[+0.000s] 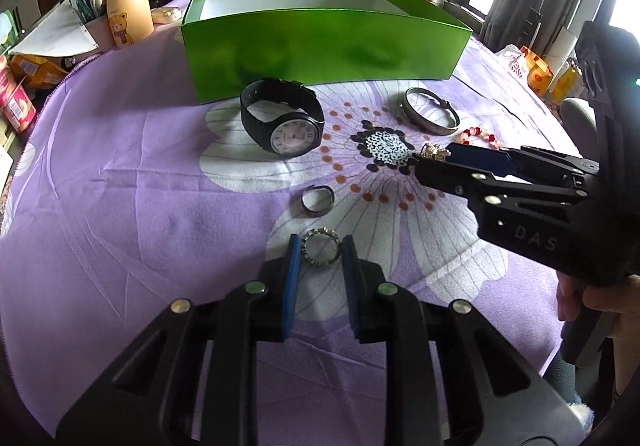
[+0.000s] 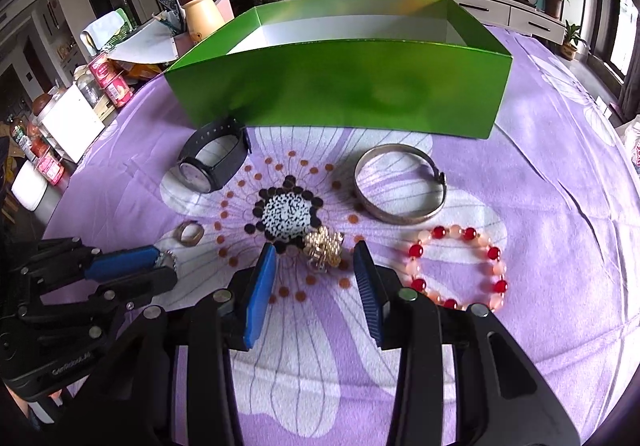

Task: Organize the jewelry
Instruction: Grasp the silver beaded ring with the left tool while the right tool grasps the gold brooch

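1. Purple floral cloth covers the tabletop [image 2: 540, 173], and every piece of jewelry lies on it in front of an open green box [image 2: 344, 85]; a living room with a TV cabinet stands far behind.
2. Nearest in the left wrist view, the left hand-held gripper [image 1: 320, 252] has its blue pads on either side of a studded ring [image 1: 320, 246]. The pads seem to touch or nearly touch the ring, which rests on the cloth, so I cannot tell whether the grip is closed on it or just about to close.
3. Nearest in the right wrist view, the right hand-held gripper [image 2: 316, 262] is released, its pads spread wide around a small gold ornament [image 2: 323, 246] with clear gaps on both sides.
4. Just right of that, a red-and-pink bead bracelet [image 2: 460, 266] lies flat.
5. A little farther, a plain band ring [image 1: 316, 199] sits just beyond the studded ring.
6. Farther again, a silver bangle [image 2: 400, 185] lies on the right and a black wristwatch [image 1: 286, 121] rests on its side to the left, close to the box's front wall.
7. What shows of the box's white interior is bare, though its near floor is hidden by the front wall.
8. Judging from this, the sorting is at its very start: nothing visibly stowed, six pieces left, two of them lined up for pickup.
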A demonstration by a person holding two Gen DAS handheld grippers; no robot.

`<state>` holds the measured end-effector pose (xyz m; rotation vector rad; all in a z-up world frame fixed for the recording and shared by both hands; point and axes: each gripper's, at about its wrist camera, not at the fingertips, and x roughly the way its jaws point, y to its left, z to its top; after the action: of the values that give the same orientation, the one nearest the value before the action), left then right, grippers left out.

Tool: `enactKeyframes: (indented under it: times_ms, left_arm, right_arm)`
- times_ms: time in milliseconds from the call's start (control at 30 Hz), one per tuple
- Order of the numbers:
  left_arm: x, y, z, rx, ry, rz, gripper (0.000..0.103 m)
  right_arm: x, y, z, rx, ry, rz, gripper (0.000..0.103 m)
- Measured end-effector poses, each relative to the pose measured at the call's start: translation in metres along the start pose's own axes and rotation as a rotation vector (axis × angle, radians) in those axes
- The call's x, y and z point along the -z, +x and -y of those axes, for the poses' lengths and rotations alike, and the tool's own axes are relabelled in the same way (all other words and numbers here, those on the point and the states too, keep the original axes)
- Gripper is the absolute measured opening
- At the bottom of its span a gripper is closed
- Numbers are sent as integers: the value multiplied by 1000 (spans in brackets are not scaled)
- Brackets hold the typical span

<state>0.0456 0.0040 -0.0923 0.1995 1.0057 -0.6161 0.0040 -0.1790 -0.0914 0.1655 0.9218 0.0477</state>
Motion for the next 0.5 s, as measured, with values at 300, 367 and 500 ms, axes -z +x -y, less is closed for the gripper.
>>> enactKeyframes:
  times_ms: [300,367,500]
  left_arm:
    - [0,-1,-2,1,-6,1,20]
    - [-1,-1,-2,1,-10,-1,20]
    - [-3,-7,-5,5,-23,10,20]
  right_arm:
    - [-4,4,-1,53,-20,7,22]
    - [-4,3,0,46,-6,4,22]
    - [0,-9,4,27,13,15,22]
